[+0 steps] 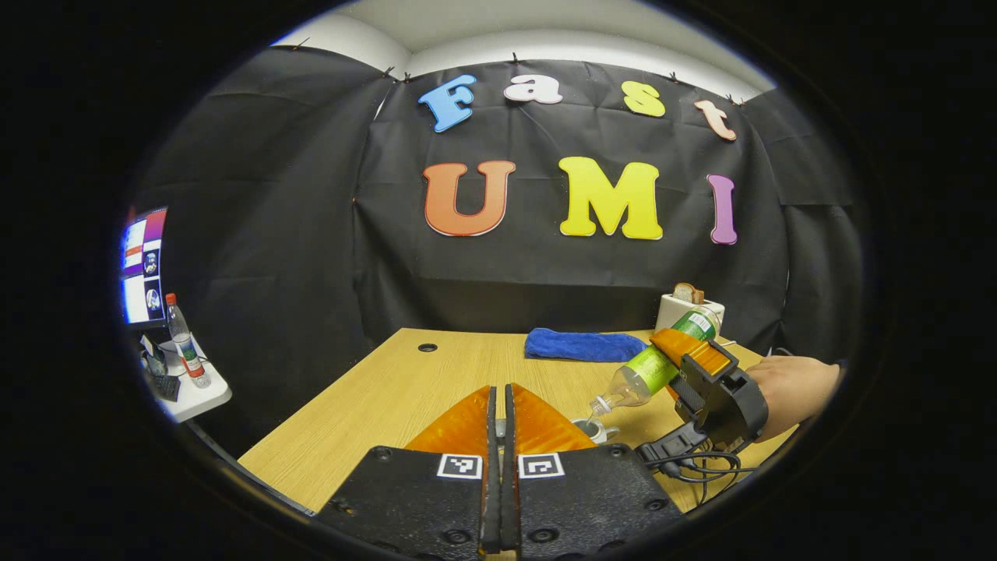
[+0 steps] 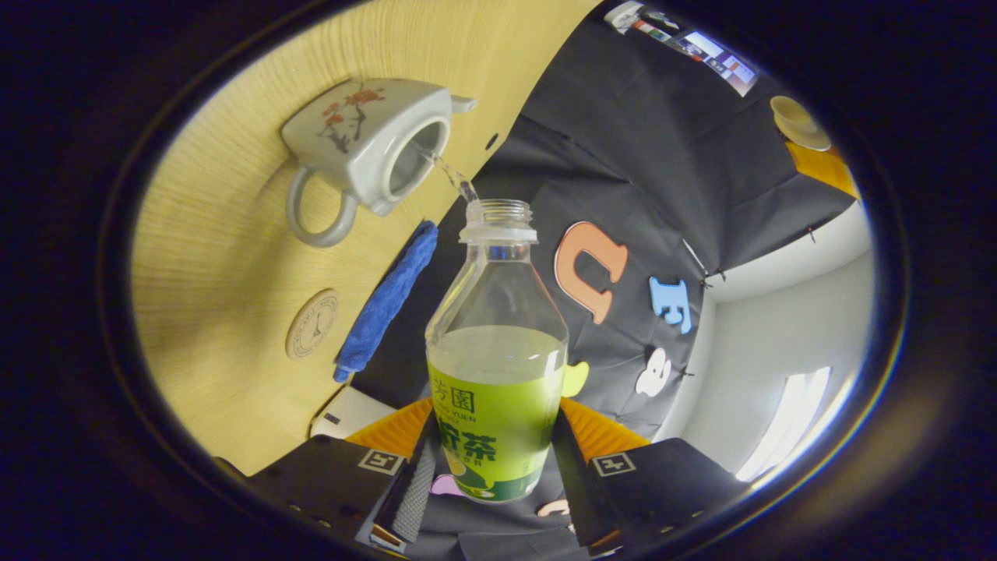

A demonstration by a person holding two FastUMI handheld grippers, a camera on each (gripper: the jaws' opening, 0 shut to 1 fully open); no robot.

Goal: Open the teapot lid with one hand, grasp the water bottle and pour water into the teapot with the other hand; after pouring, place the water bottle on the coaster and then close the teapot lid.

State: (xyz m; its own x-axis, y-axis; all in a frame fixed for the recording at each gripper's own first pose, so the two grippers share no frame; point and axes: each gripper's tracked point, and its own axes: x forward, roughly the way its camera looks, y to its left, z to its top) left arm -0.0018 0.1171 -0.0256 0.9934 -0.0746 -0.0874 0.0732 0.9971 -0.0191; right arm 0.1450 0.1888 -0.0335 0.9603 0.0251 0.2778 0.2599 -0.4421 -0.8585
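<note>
Wooden table (image 2: 234, 140) holds teapot (image 2: 366, 148), lid off, ahead of right gripper (image 2: 491, 460) fingers, which clamp the tilted water bottle (image 2: 496, 374), stream running into the pot. Coaster (image 2: 311, 323) nearby. Left gripper (image 1: 500, 436) fingers closed; whether on anything, can't tell.

I see bare counter (image 1: 374, 405) on the near-left side, free to pass. Far edge blocked by blue towel (image 1: 580, 345) & toaster (image 1: 685, 308); bottle (image 1: 662, 362) w/ right tongs (image 1: 693, 351) over teapot (image 1: 593, 428).
</note>
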